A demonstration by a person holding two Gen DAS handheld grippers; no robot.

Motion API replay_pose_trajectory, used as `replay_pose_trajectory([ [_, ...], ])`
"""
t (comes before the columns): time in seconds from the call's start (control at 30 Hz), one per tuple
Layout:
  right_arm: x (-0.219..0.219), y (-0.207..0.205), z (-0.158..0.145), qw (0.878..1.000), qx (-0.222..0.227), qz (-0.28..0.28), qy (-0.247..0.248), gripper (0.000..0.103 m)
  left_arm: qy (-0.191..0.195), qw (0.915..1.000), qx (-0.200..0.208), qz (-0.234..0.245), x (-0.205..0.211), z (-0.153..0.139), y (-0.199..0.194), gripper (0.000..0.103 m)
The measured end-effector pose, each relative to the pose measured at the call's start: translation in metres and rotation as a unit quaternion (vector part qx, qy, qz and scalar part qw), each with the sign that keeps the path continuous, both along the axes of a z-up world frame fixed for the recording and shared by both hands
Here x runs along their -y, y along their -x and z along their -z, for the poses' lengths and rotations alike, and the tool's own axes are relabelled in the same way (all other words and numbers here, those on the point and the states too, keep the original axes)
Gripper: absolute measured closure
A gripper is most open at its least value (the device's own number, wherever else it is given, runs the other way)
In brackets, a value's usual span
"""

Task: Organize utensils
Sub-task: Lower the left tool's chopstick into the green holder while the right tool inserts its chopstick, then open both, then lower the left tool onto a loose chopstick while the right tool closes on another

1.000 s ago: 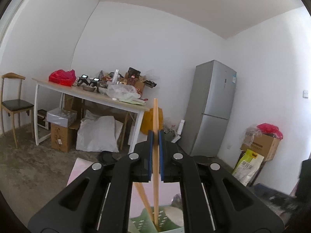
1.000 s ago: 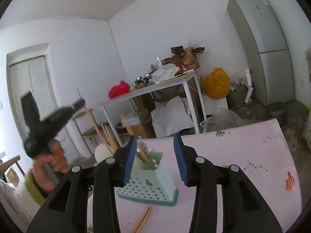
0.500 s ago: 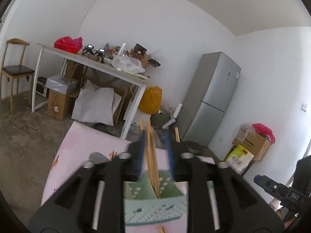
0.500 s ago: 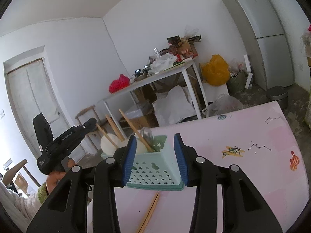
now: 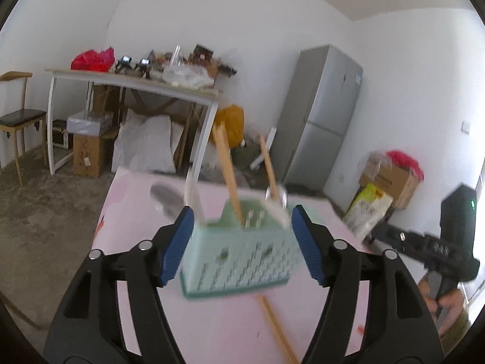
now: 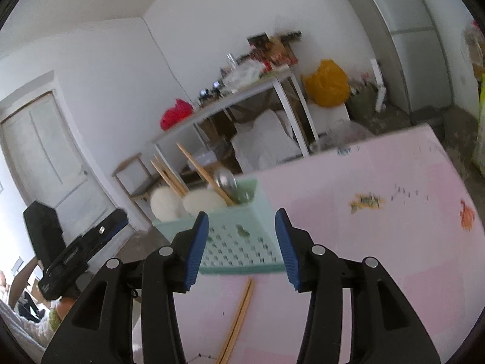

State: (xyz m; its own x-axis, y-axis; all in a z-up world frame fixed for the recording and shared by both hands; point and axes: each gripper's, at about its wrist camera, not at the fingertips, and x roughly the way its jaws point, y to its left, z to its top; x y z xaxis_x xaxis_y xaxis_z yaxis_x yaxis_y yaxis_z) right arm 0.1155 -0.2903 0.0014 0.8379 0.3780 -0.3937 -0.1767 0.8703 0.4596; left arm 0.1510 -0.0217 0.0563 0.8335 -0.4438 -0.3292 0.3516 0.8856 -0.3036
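A mint-green perforated utensil basket (image 5: 239,257) stands on the pink table (image 5: 218,327); it also shows in the right wrist view (image 6: 239,242). In it stand wooden chopsticks (image 5: 227,163), a metal spoon (image 6: 225,180) and white spoons (image 6: 203,203). A loose pair of chopsticks (image 6: 238,318) lies on the table in front of the basket, also seen in the left wrist view (image 5: 275,327). My left gripper (image 5: 242,242) is open and empty, facing the basket. My right gripper (image 6: 242,242) is open and empty, just short of the basket.
The pink table's far edge (image 6: 348,148) is behind the basket. Beyond it stand a cluttered white table (image 5: 136,85), a grey fridge (image 5: 321,115), a wooden chair (image 5: 18,115), boxes and bags on the floor. The right gripper's handle (image 5: 439,248) shows at the left view's right side.
My left gripper was shut on a chopstick above the basket; it has let it go into the basket, opened wide and drawn back. My right gripper came closer to the basket.
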Motion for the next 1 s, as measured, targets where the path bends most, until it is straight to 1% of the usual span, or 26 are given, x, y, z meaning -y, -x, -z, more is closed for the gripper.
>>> replay_pose_trajectory([
  [0.1, -0.008, 0.0, 0.018, 0.999, -0.042, -0.008, -0.001, 0.058, -0.032, 0.9987, -0.039, 0.003, 0.0, 0.022, 0.01, 0.037],
  [0.13, -0.014, -0.002, 0.026, 0.998, -0.064, -0.013, 0.004, 0.058, -0.044, 0.9976, -0.054, 0.003, 0.001, 0.03, 0.012, 0.037],
  [0.17, -0.019, -0.004, 0.034, 0.996, -0.083, -0.019, 0.007, 0.058, -0.063, 0.9952, -0.075, 0.0, 0.002, 0.041, 0.014, 0.037],
  [0.23, -0.031, -0.006, 0.05, 0.992, -0.118, -0.036, 0.013, 0.058, -0.091, 0.9905, -0.103, -0.008, 0.004, 0.058, 0.018, 0.037],
  [0.27, -0.041, -0.007, 0.061, 0.988, -0.143, -0.044, 0.023, 0.058, -0.102, 0.9884, -0.113, -0.01, 0.004, 0.063, 0.018, 0.037],
  [0.33, -0.055, -0.007, 0.076, 0.983, -0.172, -0.058, 0.041, 0.058, -0.131, 0.9819, -0.136, -0.019, 0.005, 0.077, 0.022, 0.037],
  [0.4, -0.071, -0.006, 0.088, 0.976, -0.196, -0.064, 0.069, 0.064, -0.149, 0.9767, -0.152, -0.026, 0.004, 0.087, 0.024, 0.037],
  [0.43, -0.078, -0.007, 0.094, 0.972, -0.209, -0.067, 0.084, 0.066, -0.154, 0.9752, -0.157, -0.028, 0.004, 0.089, 0.024, 0.037],
  [0.47, -0.083, -0.007, 0.099, 0.969, -0.219, -0.068, 0.094, 0.071, -0.159, 0.9731, -0.165, -0.028, 0.003, 0.092, 0.025, 0.037],
  [0.53, -0.088, -0.007, 0.106, 0.965, -0.232, -0.071, 0.099, 0.075, -0.163, 0.9713, -0.17, -0.029, 0.003, 0.095, 0.029, 0.037],
  [0.57, -0.089, -0.006, 0.11, 0.963, -0.238, -0.067, 0.106, 0.08, -0.164, 0.971, -0.171, -0.028, 0.002, 0.096, 0.03, 0.037],
  [0.67, -0.091, -0.008, 0.117, 0.96, -0.252, -0.063, 0.109, 0.087, -0.166, 0.9707, -0.172, -0.024, 0.001, 0.098, 0.035, 0.037],
  [0.73, -0.092, -0.008, 0.118, 0.96, -0.251, -0.064, 0.111, 0.09, -0.165, 0.971, -0.171, -0.019, 0.005, 0.098, 0.039, 0.037],
  [0.8, -0.097, -0.009, 0.116, 0.959, -0.25, -0.065, 0.117, 0.096, -0.164, 0.9715, -0.171, -0.012, 0.007, 0.098, 0.042, 0.037],
  [0.9, -0.099, -0.009, 0.112, 0.958, -0.249, -0.054, 0.131, 0.096, -0.155, 0.9732, -0.169, 0.003, 0.011, 0.097, 0.044, 0.037],
  [1.0, -0.089, -0.007, 0.112, 0.958, -0.253, -0.036, 0.126, 0.097, -0.145, 0.9752, -0.165, 0.025, 0.019, 0.096, 0.045, 0.037],
])
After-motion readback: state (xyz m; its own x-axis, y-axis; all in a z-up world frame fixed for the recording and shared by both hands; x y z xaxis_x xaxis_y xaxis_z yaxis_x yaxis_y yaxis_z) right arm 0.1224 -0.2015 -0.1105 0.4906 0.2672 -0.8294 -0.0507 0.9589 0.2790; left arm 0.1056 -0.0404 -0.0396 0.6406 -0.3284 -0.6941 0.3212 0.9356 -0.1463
